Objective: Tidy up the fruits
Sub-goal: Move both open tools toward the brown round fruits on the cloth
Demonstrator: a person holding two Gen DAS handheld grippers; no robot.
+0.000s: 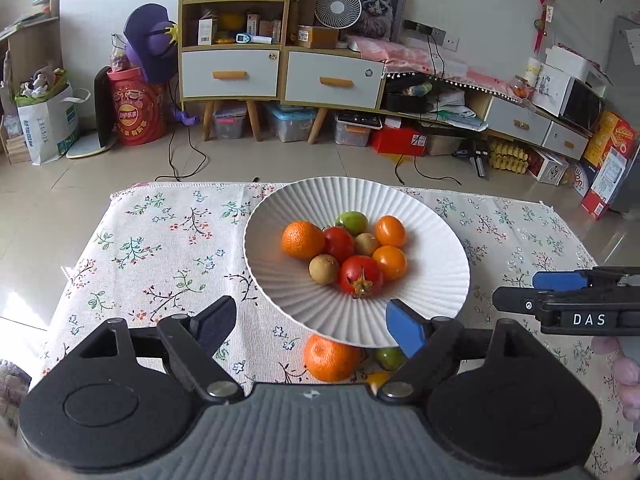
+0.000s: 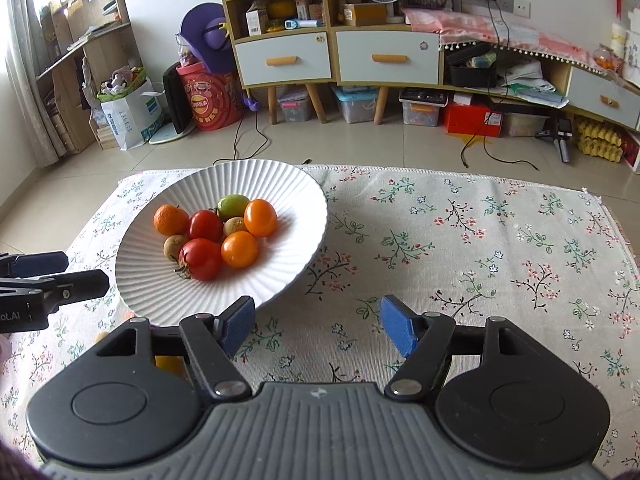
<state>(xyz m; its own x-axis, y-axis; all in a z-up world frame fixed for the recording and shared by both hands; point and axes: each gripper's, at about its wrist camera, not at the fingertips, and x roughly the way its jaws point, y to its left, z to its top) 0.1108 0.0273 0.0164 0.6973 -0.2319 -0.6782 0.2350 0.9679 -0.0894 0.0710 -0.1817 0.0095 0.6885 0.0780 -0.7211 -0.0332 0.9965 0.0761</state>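
A white ribbed plate on the floral tablecloth holds several fruits: a tangerine, red tomatoes, orange tomatoes, a green one and small brown fruits. On the cloth at the plate's near rim lie a tangerine, a green tomato and a yellow fruit. My left gripper is open and empty just above the loose tangerine. My right gripper is open and empty over bare cloth, right of the plate.
The floral cloth covers a low table with its far edge near the tiled floor. Shelves, drawers, boxes and cables stand along the back wall. The right gripper shows at the left wrist view's right edge.
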